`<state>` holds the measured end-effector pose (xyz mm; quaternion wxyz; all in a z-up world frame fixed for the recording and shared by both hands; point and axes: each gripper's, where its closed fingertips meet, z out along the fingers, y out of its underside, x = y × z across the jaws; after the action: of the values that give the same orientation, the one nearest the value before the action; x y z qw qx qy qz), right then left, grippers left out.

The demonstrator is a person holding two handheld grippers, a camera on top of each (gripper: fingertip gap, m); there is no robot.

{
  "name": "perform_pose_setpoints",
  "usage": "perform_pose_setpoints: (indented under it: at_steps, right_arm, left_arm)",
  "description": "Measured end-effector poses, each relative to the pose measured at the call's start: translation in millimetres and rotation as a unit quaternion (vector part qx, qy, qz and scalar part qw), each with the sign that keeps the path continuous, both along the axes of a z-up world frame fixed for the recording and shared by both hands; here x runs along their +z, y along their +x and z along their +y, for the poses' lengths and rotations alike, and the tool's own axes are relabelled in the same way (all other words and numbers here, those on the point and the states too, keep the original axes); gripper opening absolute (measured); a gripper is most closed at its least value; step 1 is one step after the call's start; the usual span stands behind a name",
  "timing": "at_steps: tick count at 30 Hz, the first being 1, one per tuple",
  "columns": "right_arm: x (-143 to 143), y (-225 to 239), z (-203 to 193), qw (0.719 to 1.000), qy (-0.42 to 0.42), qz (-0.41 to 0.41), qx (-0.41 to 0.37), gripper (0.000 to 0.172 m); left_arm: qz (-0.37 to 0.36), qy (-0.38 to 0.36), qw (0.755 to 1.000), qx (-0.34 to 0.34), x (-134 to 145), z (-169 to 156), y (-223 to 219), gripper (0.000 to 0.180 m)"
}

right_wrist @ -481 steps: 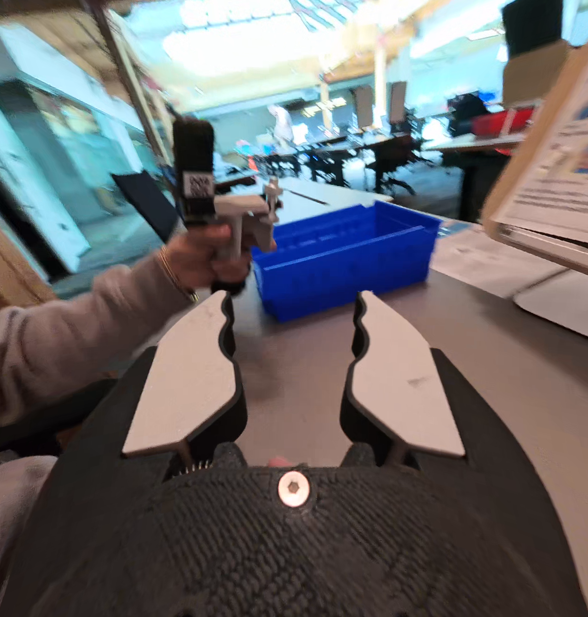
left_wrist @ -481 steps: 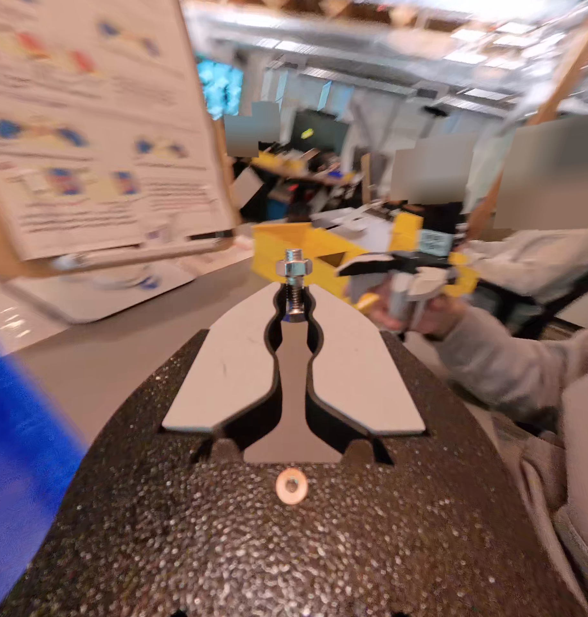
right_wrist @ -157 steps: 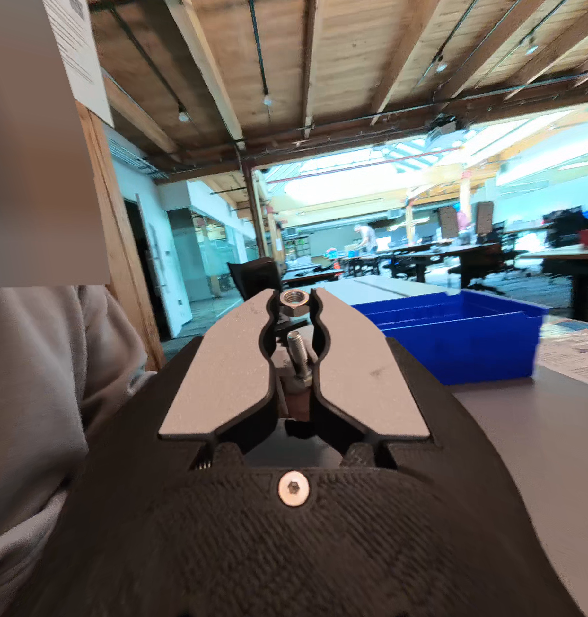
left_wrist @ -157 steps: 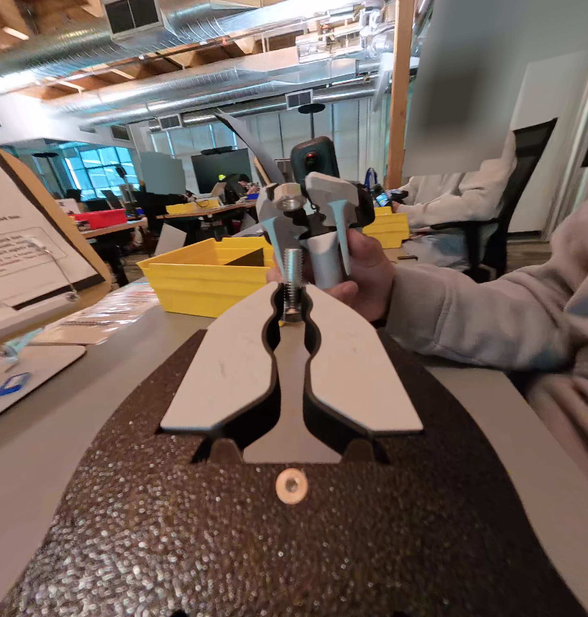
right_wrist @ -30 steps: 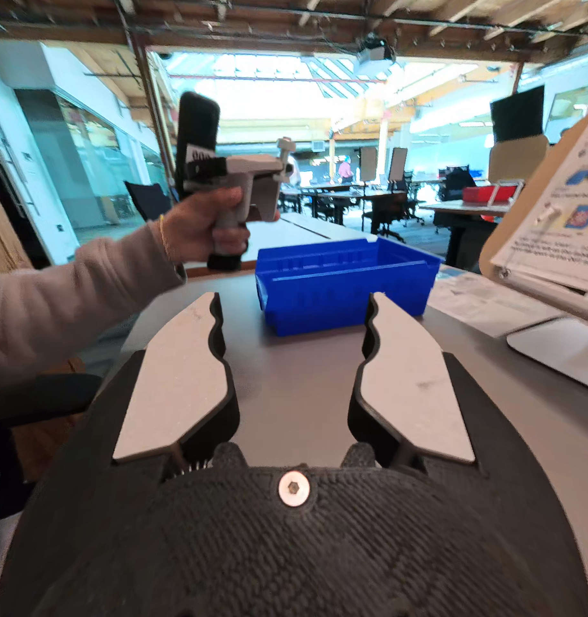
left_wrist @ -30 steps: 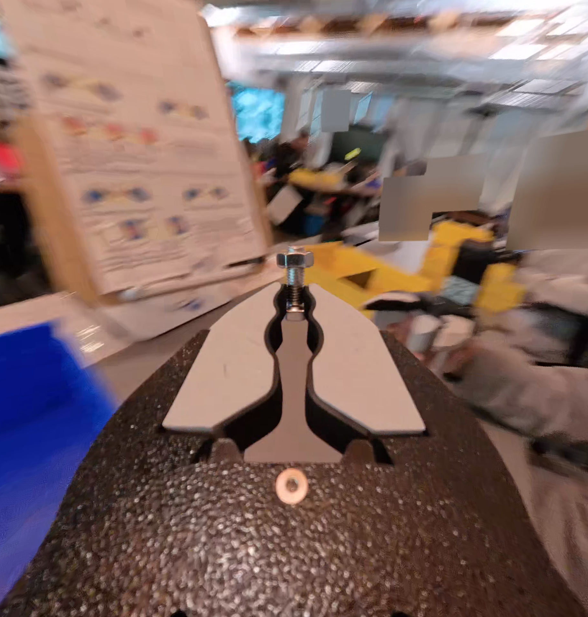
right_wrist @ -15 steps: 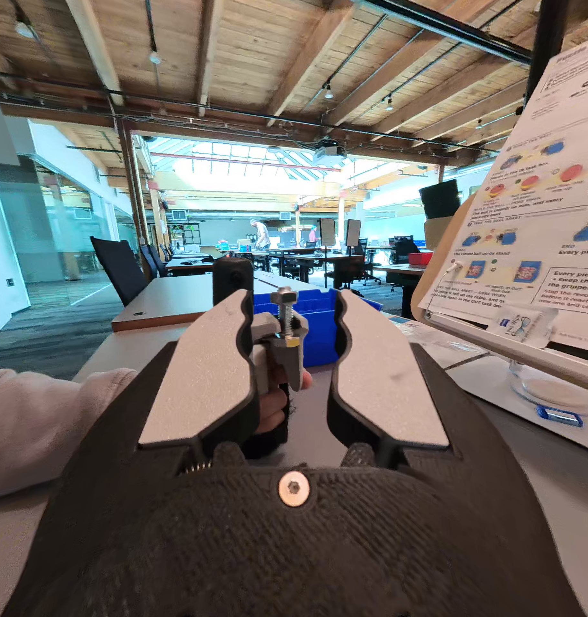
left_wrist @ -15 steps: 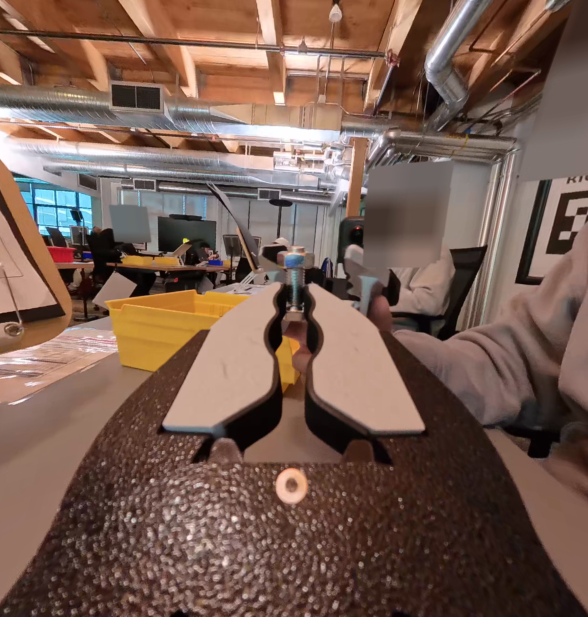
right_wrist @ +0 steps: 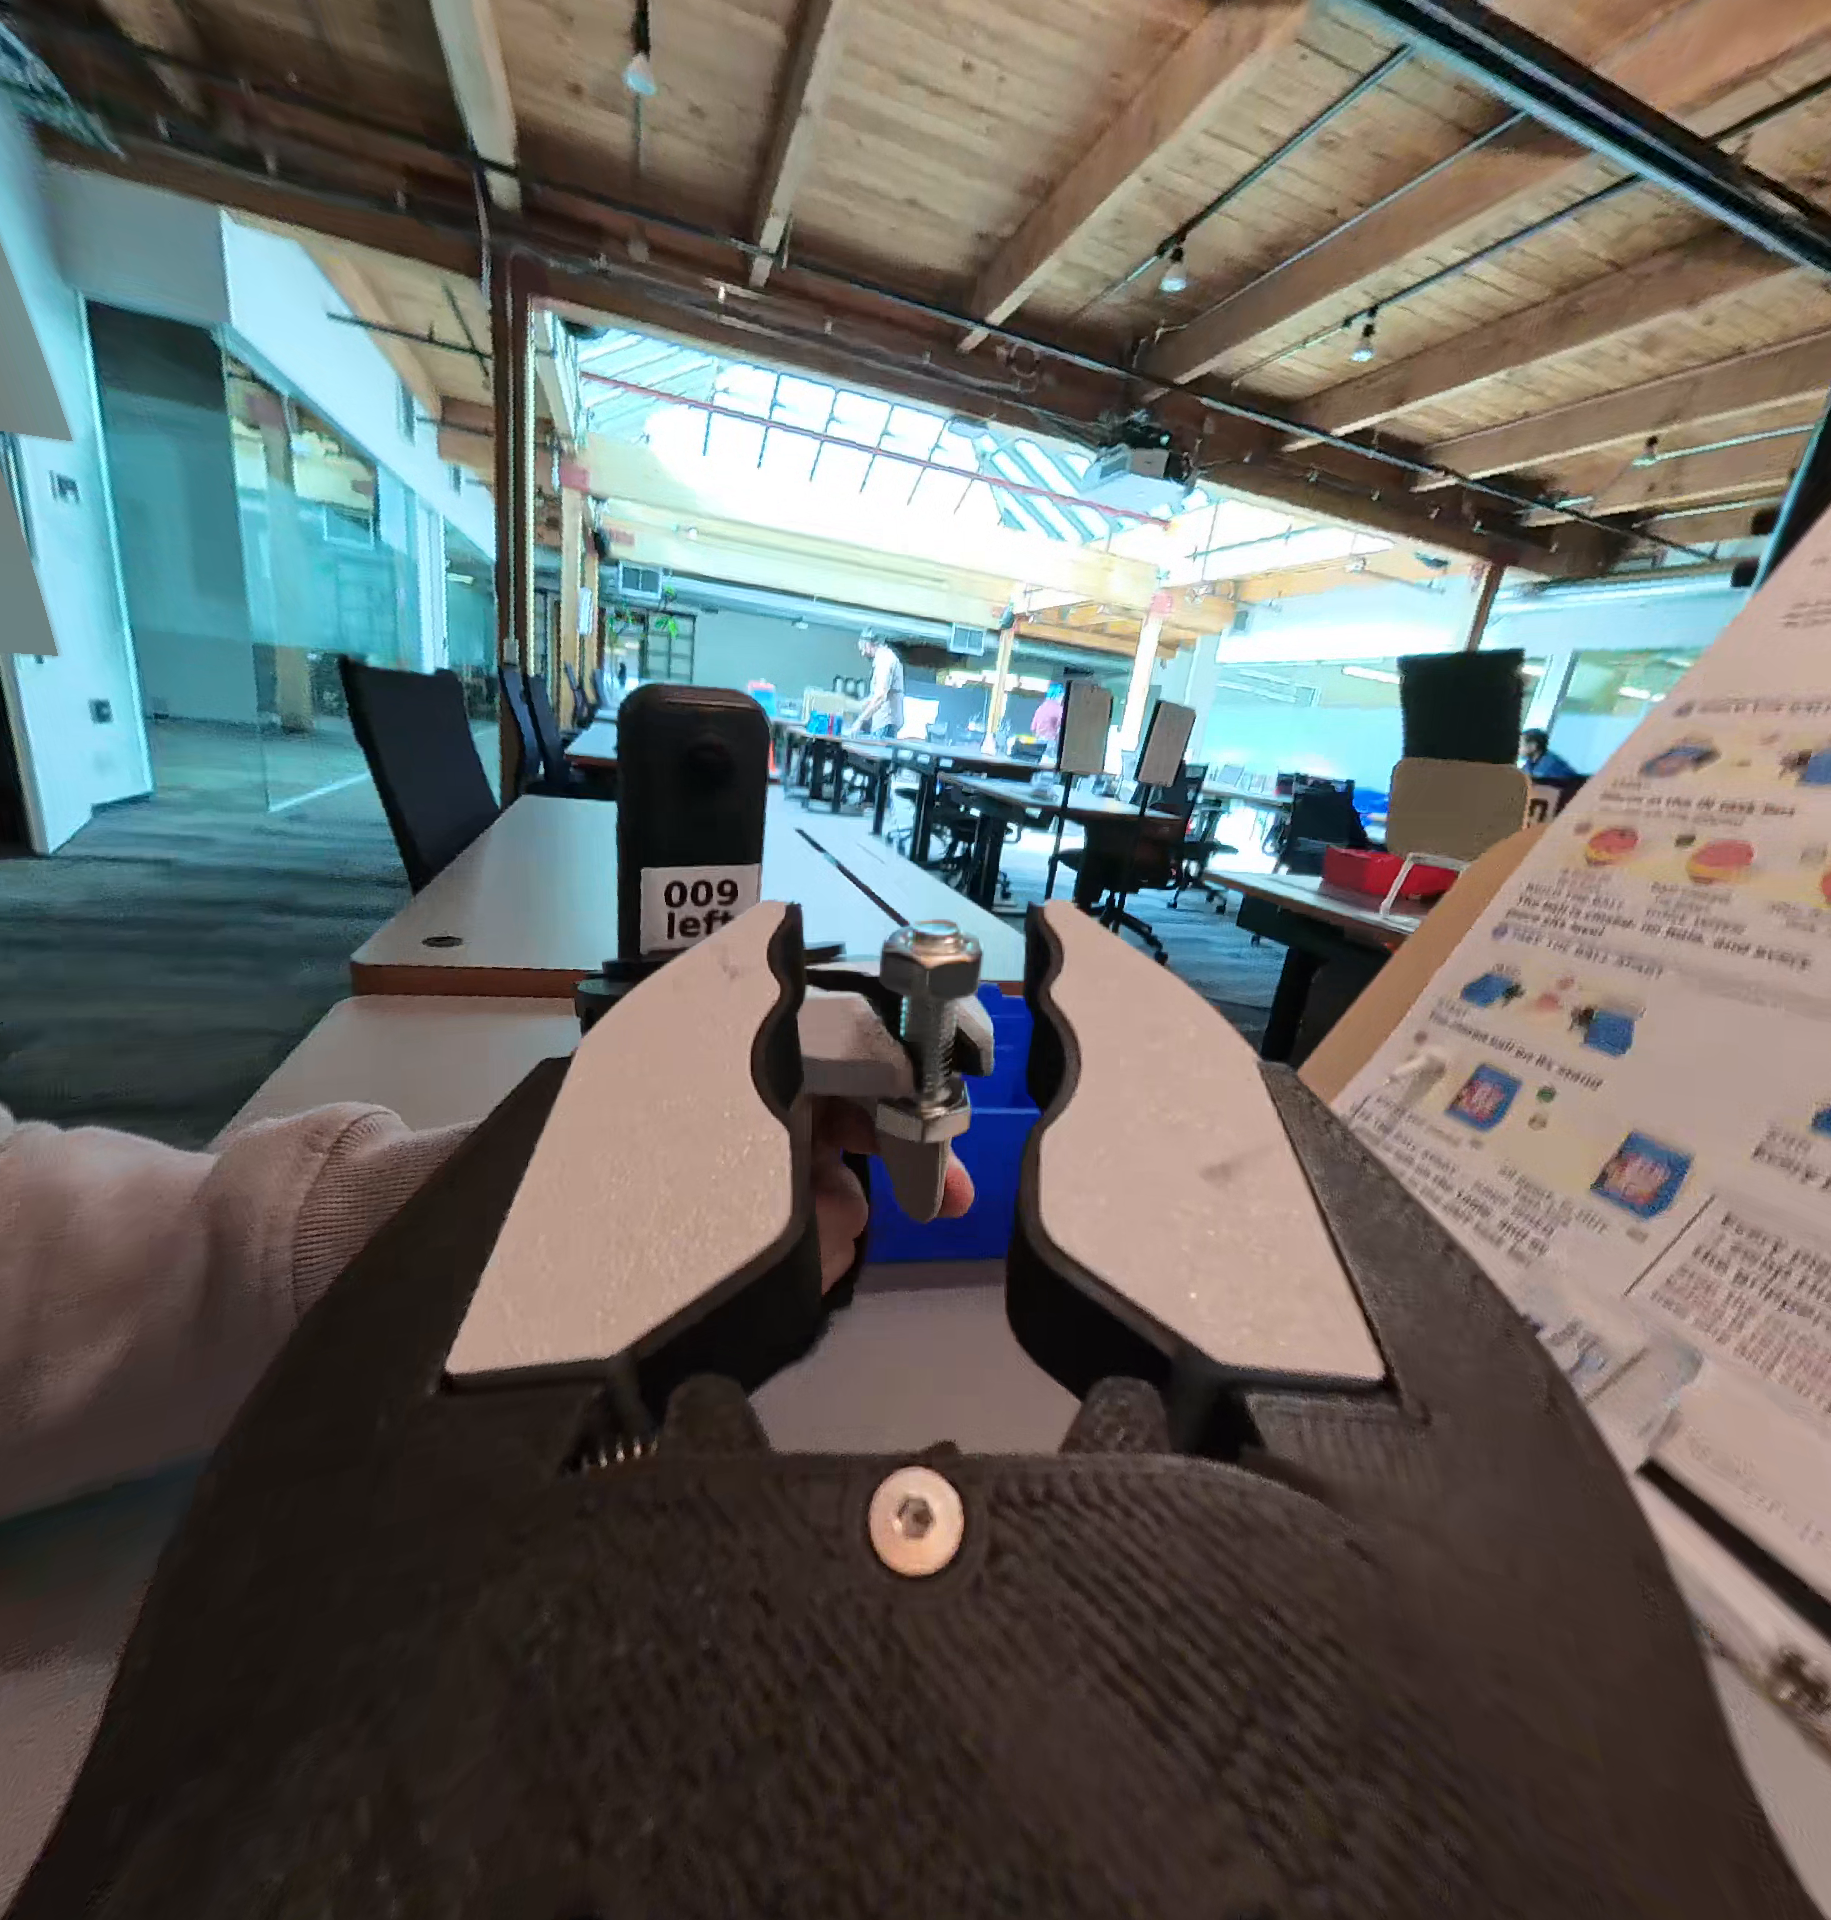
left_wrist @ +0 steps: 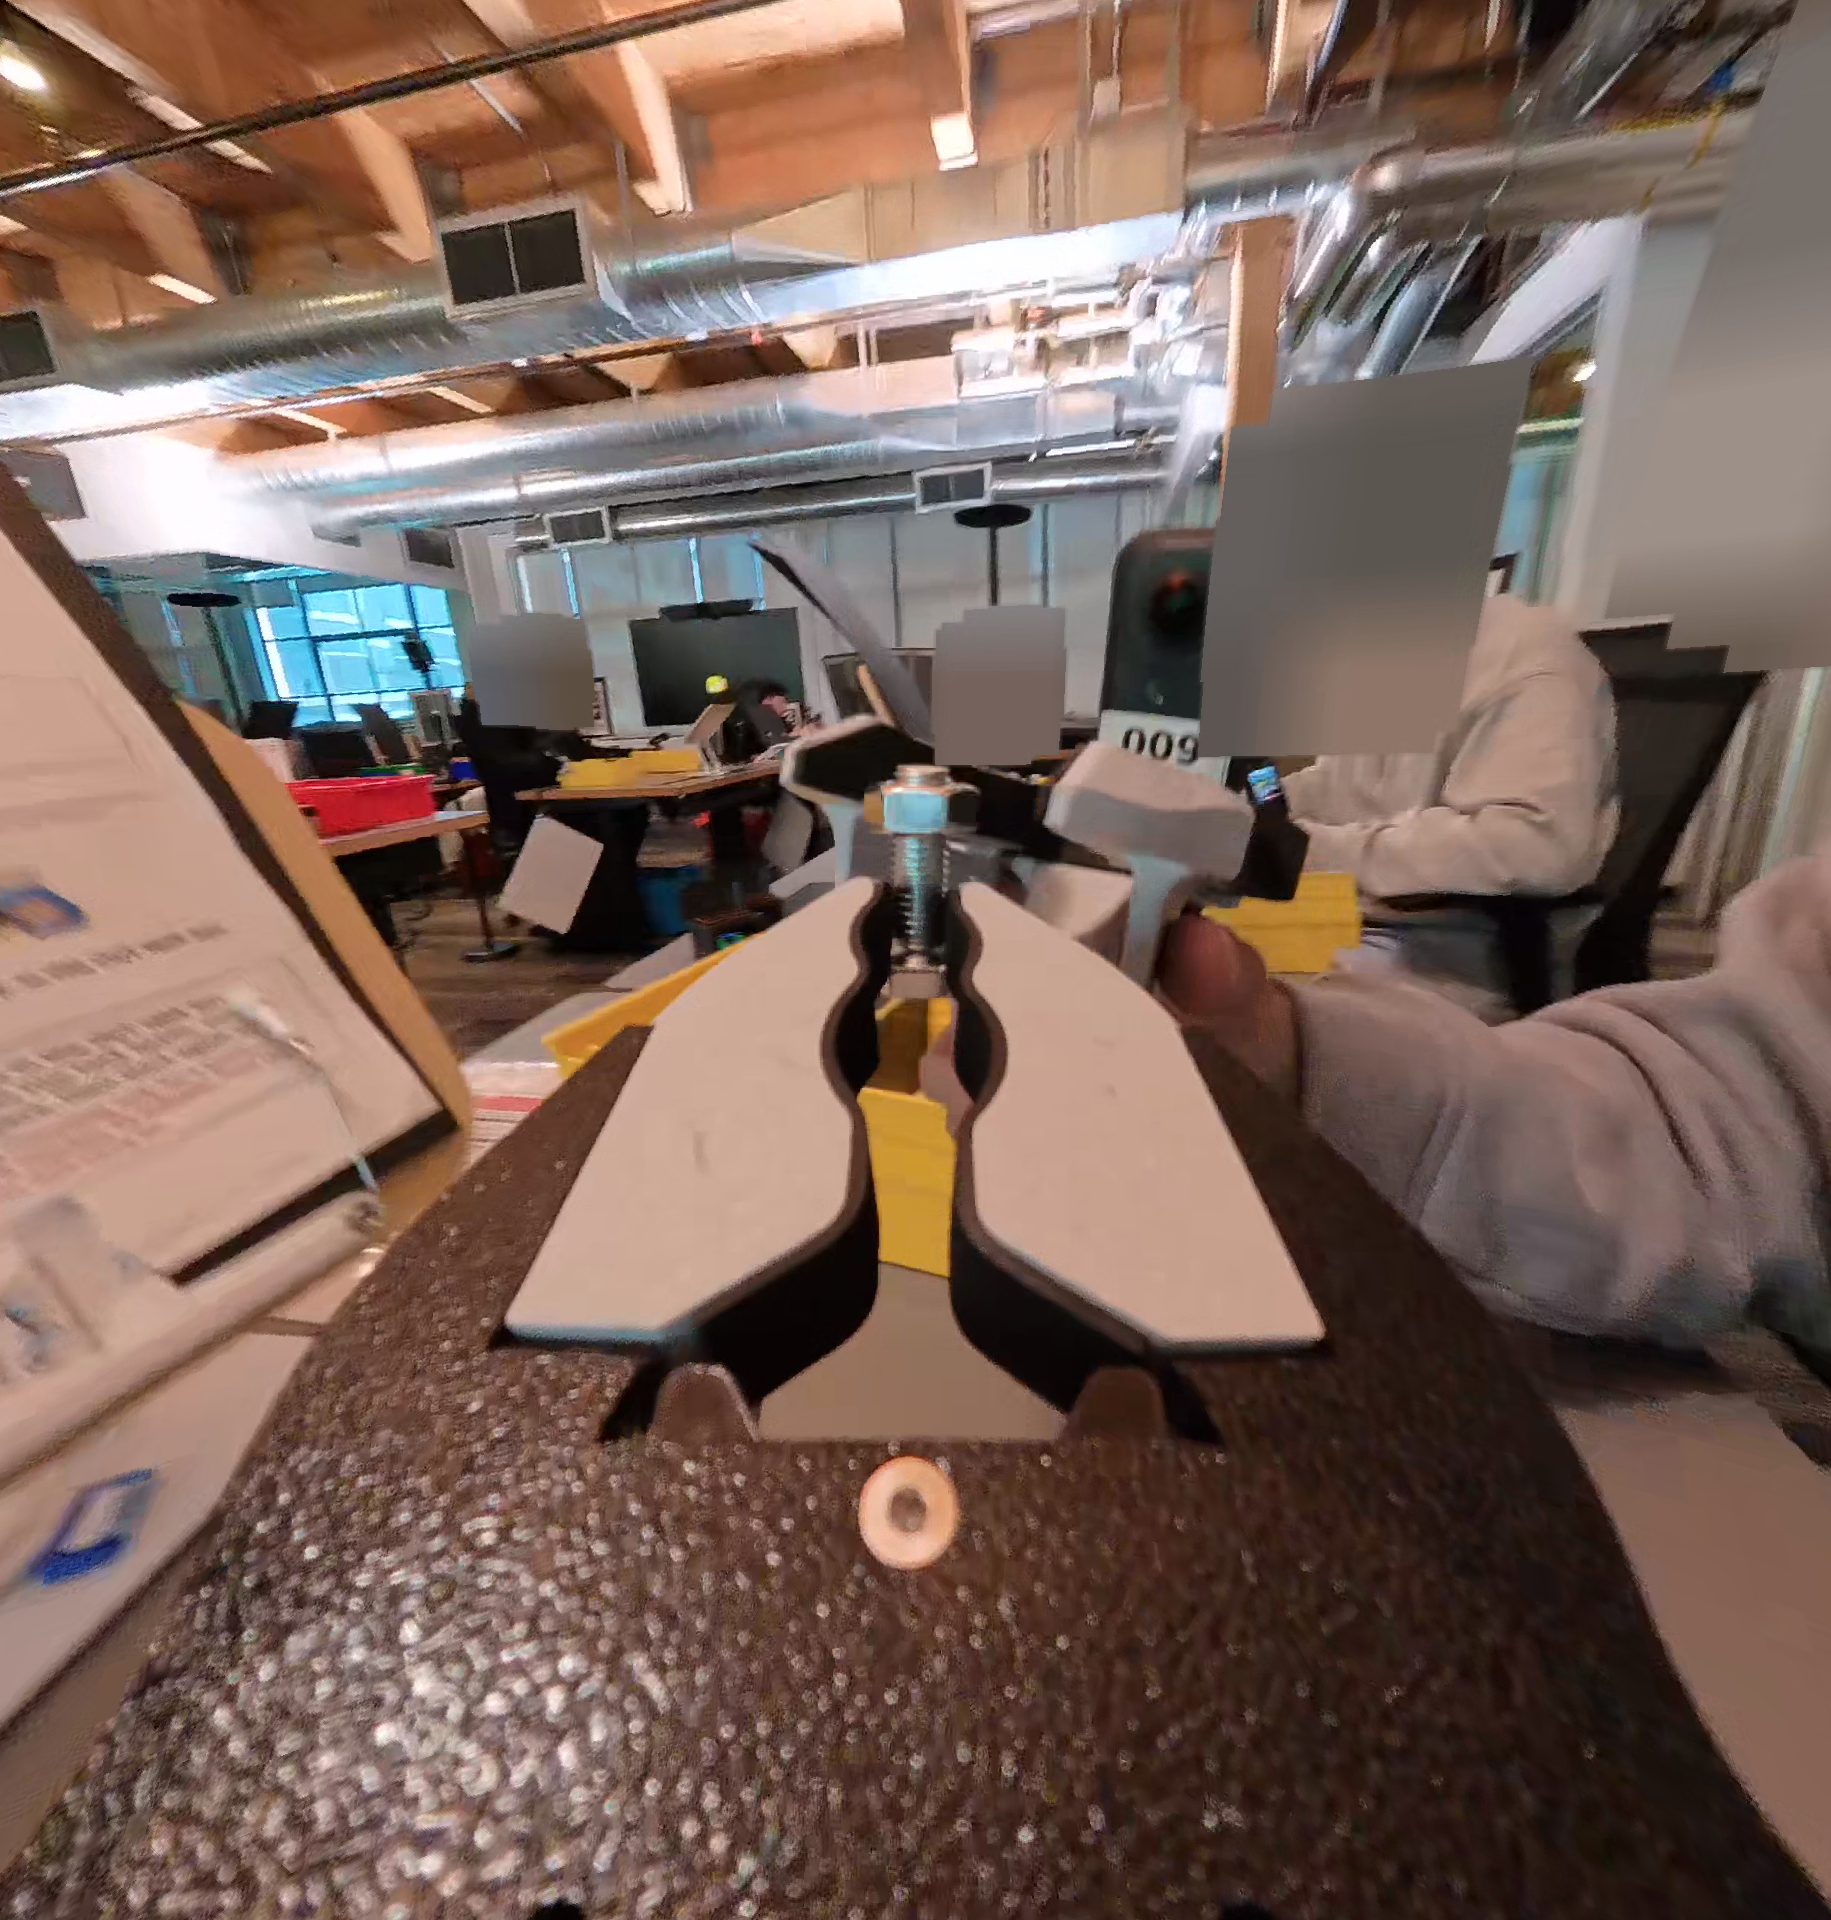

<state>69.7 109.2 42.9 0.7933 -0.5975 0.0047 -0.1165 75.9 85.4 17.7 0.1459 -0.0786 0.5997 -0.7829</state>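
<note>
Left gripper [left_wrist: 916, 940] clamping a silver bolt [left_wrist: 917, 904] upright between its grey fingertips [left_wrist: 786, 956], pads pressing on the threaded shank just above the bolt head, a hex nut [left_wrist: 919, 805] sitting threaded at the top end. Same bolt [right_wrist: 930, 1023] and nut [right_wrist: 930, 961] showing in the right wrist view, standing between the right gripper's tips.

Right gripper [right_wrist: 906, 961] standing partly spread around the nut — clear gaps on both sides between nut and pads [right_wrist: 1098, 997], nothing gripped. Facing the left gripper head-on, its two fingertips [left_wrist: 1150, 816] appearing in the left wrist view flanking the nut, one on either side, well off it. Gripping the right tool's handle: a hand [left_wrist: 1217, 987] in a pale grey sleeve [left_wrist: 1534, 1122]. Another hand [right_wrist: 849, 1195] and sleeve [right_wrist: 163, 1278] showing under the left tool in the right wrist view.

Sitting behind the bolt, on the grey table [right_wrist: 890, 1371]: a blue bin [right_wrist: 952, 1195] in the right wrist view, a yellow bin [left_wrist: 911, 1164] in the left wrist view. Leaning beside both tools, a printed instruction board [right_wrist: 1669, 1039] — also filling the left edge of the left wrist view [left_wrist: 111, 987]. Rising above the left tool, a black camera [right_wrist: 693, 810] bearing a white label.
</note>
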Motion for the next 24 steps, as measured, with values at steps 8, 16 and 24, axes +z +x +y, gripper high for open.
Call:
perform_pose_setpoints:
  at_steps: [8,16,24]
  right_arm:
    - [44,4,-1,1.0,-0.017,-0.01,0.012,0.045]
    - [32,25,0,0.998,-0.028,0.008,-0.048,0.035]
    - [29,39,-12,0.998,-0.024,0.032,-0.056,0.036]
  left_arm:
    - [0.008,0.002,1.0,0.018,30,10,20,0.009]
    - [-0.014,-0.031,0.999,0.021,30,1,19,0.009]
    - [-0.013,-0.049,0.998,0.04,34,11,24,0.009]
